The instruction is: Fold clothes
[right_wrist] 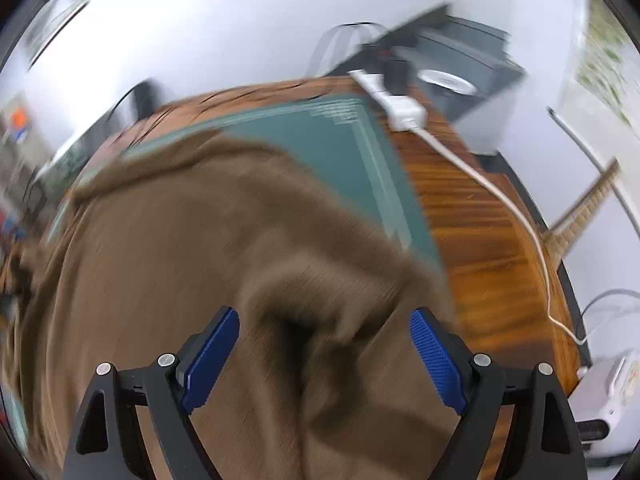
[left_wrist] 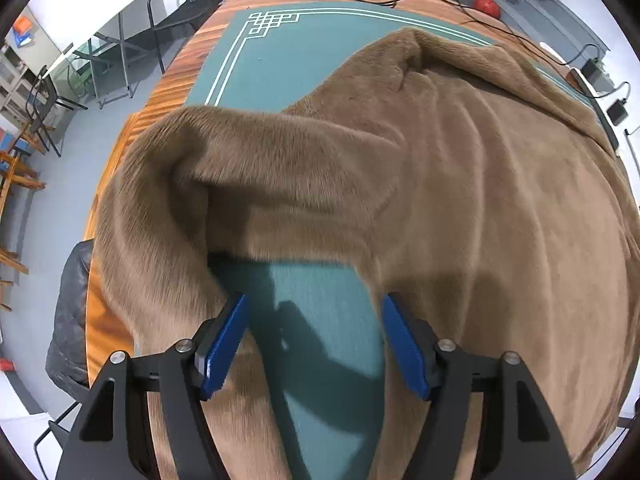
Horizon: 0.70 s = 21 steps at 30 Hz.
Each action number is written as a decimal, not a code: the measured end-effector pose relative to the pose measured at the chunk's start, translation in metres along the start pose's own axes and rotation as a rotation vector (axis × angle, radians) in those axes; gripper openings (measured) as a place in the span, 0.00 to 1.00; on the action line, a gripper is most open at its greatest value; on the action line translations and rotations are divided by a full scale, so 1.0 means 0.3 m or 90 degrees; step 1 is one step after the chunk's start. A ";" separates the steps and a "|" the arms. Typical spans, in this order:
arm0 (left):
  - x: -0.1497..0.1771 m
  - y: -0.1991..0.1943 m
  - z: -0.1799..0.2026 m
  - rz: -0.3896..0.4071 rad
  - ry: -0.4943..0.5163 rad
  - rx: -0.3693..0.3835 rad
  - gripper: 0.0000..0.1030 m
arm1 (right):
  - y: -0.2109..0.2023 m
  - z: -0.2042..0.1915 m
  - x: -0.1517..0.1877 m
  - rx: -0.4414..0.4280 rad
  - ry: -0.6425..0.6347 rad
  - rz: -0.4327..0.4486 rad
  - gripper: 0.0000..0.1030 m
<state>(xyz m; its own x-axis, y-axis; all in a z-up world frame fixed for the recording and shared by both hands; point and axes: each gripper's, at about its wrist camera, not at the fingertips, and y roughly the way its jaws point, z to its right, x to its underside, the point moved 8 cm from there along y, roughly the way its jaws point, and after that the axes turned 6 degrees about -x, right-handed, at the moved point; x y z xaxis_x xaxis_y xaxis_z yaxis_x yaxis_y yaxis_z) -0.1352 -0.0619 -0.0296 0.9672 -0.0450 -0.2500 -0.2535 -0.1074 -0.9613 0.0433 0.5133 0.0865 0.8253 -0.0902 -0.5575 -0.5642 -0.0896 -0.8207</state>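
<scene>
While the brown garment (left_wrist: 460,184) lies spread over the green mat (left_wrist: 288,64) on the wooden surface (left_wrist: 168,80), both grippers hover above it holding nothing. Left gripper (left_wrist: 314,344): jaws apart, bare mat between them, a folded-over flap of garment just beyond. Right gripper (right_wrist: 324,354): jaws apart over a bunched fold near the garment's right edge; view blurred. White power strip (right_wrist: 394,102) and cable (right_wrist: 516,216) at far right of surface.
</scene>
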 end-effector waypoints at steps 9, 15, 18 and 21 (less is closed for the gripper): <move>0.272 -0.169 0.026 0.019 -0.015 0.022 0.76 | -0.156 -0.223 0.316 -0.049 -0.138 -0.031 0.87; 0.467 -0.222 0.019 0.014 -0.025 0.020 0.76 | -0.266 -0.299 0.510 -0.075 -0.243 -0.039 0.87; 0.555 -0.254 0.008 0.018 -0.042 0.019 0.76 | -0.313 -0.335 0.603 -0.075 -0.305 -0.041 0.87; 0.643 -0.285 -0.004 0.023 -0.058 0.018 0.77 | -0.362 -0.366 0.706 -0.078 -0.363 -0.042 0.87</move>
<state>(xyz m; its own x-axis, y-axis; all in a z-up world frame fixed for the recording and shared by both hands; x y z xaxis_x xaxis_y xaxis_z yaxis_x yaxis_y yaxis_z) 0.0730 -0.0626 0.0045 0.9554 0.0431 -0.2923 -0.2884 -0.0789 -0.9543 0.2767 0.3949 0.0712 0.7223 0.4637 -0.5131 -0.4822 -0.1942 -0.8543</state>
